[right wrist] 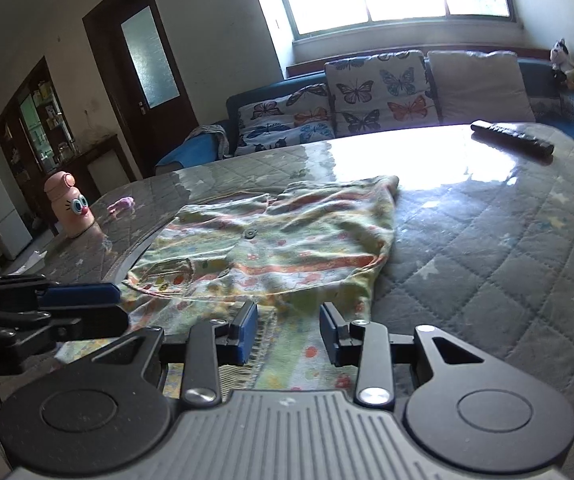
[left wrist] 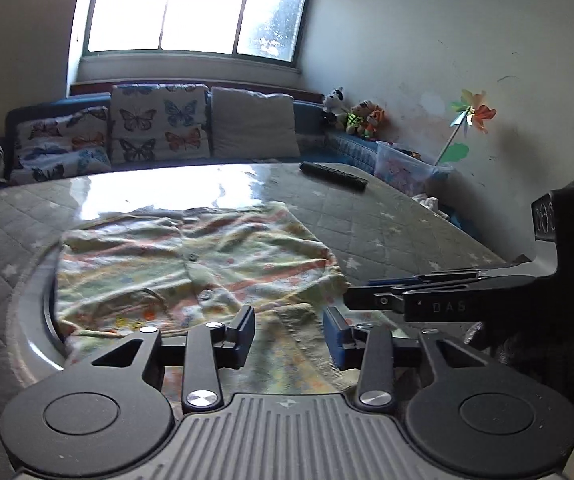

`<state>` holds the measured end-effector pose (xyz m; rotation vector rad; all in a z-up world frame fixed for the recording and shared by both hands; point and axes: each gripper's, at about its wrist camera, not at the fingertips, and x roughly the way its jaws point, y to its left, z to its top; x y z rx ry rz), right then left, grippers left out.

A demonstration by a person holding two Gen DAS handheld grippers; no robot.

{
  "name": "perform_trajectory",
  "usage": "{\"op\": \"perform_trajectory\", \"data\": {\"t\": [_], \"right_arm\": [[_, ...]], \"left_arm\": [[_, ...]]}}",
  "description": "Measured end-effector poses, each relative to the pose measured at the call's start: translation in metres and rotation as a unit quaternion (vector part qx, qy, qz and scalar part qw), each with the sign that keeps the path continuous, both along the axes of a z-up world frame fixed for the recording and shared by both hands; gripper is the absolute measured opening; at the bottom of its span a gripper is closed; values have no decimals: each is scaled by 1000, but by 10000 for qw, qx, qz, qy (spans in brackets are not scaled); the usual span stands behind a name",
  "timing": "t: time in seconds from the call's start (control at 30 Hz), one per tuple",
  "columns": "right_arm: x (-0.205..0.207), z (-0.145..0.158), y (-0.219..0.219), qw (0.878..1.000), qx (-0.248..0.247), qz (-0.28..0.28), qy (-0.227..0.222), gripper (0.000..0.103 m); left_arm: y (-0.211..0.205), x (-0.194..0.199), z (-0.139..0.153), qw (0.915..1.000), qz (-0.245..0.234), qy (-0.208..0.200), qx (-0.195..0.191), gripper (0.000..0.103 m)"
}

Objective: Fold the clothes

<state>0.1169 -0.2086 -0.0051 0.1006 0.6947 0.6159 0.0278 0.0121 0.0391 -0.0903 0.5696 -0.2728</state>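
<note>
One patterned garment (left wrist: 195, 264) is lying spread and wrinkled on the quilted table (left wrist: 387, 224), its near hem reaching the table's near edge. Two grippers are hovering over that hem, side by side. The left gripper (left wrist: 289, 334) is holding its jaws wide, with fabric showing in the gap but not pinched. The right gripper (right wrist: 289, 332) is doing likewise, jaws wide above the stitched hem. One black remote (right wrist: 513, 138) is lying near the far right corner. One pink bottle (right wrist: 71, 206) is standing at the left edge. Three cushions (left wrist: 155, 128) are leaning behind the far edge.
</note>
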Motion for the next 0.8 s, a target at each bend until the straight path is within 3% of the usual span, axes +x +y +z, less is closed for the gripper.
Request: {"op": "perform_trajectory", "data": {"t": [0.3,0.4,0.47,0.57,0.77,0.8], "right_arm": [[4,-20,29,9991,-202,243,279,34],[5,-21,34,9989,-290,266,260,28],[5,-19,35,9989,-331,269,214,17],[4,-16,38,9987,-391,275,146,9],[2,-6,42,9985,-459,298,-56,7],[2,-3,42,9985,-453,306,-103,7]], "left_arm": [[65,2,-17,9908,1253,300,426,43],[80,5,-23,9860,1532,367,548,42],[85,8,-29,9848,1584,445,564,42],[90,13,-36,9835,1619,558,581,42],[92,19,-48,9830,1589,727,556,40],[92,20,-50,9829,1586,753,550,34]]}}
